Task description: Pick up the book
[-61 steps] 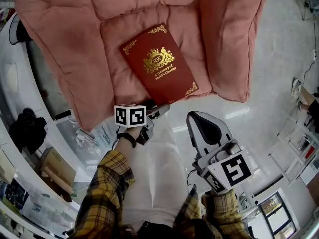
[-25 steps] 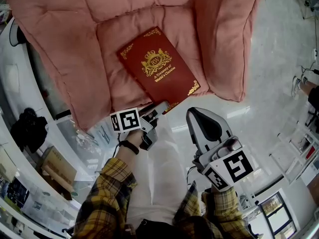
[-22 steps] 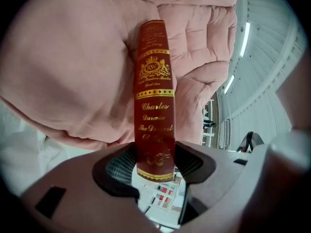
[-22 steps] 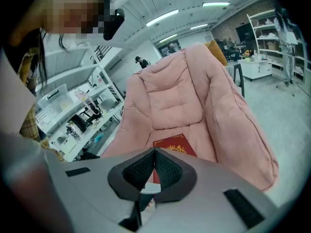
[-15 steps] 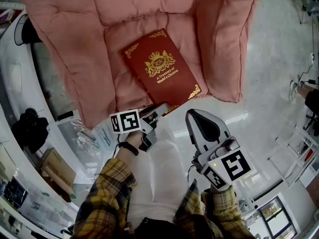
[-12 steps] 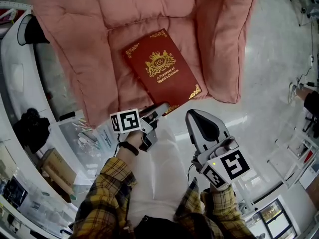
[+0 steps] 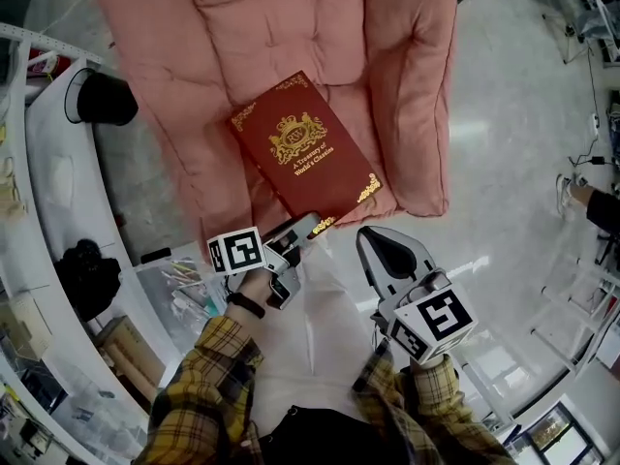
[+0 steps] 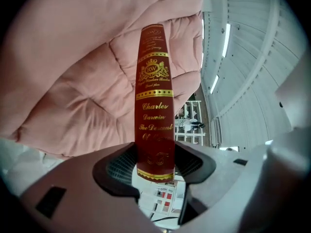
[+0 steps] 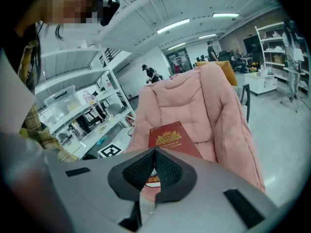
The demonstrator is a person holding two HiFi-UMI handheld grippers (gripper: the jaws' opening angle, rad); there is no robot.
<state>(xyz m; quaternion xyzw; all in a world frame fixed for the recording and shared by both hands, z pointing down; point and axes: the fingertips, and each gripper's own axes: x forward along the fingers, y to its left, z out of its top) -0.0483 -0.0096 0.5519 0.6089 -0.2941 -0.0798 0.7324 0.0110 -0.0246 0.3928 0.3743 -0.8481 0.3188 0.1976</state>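
**One gripper on the book, the lift not yet made**

On the left, the left gripper [image 7: 308, 227] has its two jaws closed on the near end of the book [image 7: 304, 149]. In the left gripper view the dark pads press on both sides of the red spine, just above its lower gold band. The book lies flat on the seat of the pink armchair [image 7: 291, 27], cover up, and its near corner reaches over the front edge of the seat. On the right, the right gripper [image 7: 378, 242] hangs apart from the book, over the pale floor. Its jaws are together and hold nothing.

I judge the grasping step to be finished and the lift to be next. The hold is at one end only, so the far end will probably sag, and the lift calls for a firm and slow rise.

In the oldest head view, the left gripper's tip was short of the book's near edge, and now it is on it. The right gripper has kept its place and its closed jaws.
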